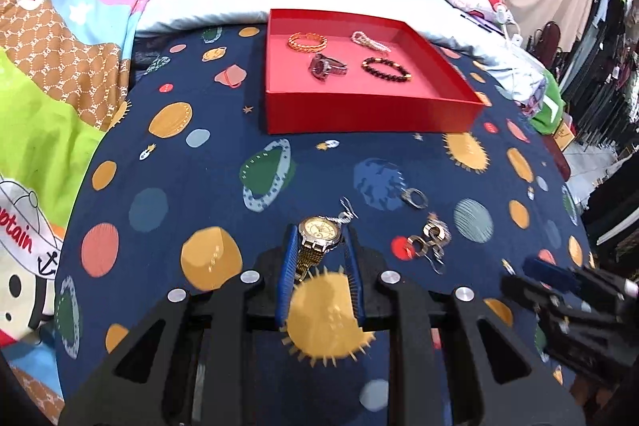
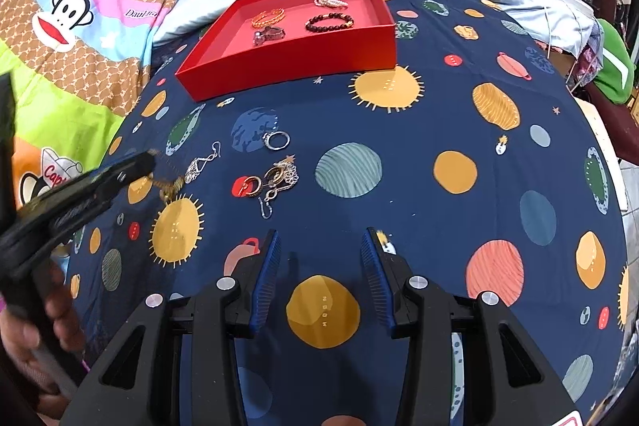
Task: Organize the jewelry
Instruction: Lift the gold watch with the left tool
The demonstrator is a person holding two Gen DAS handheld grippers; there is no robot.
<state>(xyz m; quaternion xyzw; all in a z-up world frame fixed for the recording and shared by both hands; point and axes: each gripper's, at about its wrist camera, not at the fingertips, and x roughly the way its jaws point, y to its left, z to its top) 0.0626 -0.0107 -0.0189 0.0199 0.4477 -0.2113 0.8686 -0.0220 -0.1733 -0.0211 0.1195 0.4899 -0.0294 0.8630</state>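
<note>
a: what does the left gripper [image 1: 321,246] hold?
b: its blue pads pinch a gold wristwatch [image 1: 319,231], lifted over the planet-print sheet [image 1: 191,186]. far ahead of it sits the red tray [image 1: 371,114] with a copper bangle [image 1: 307,40], a dark watch [image 1: 327,66] and a dark bead bracelet [image 1: 385,67].
a: and to its right?
b: a silver ring [image 2: 277,139] and a pile of earrings [image 2: 275,178] lie ahead of the right gripper [image 2: 321,246], whose jaws are spread and empty.
</note>
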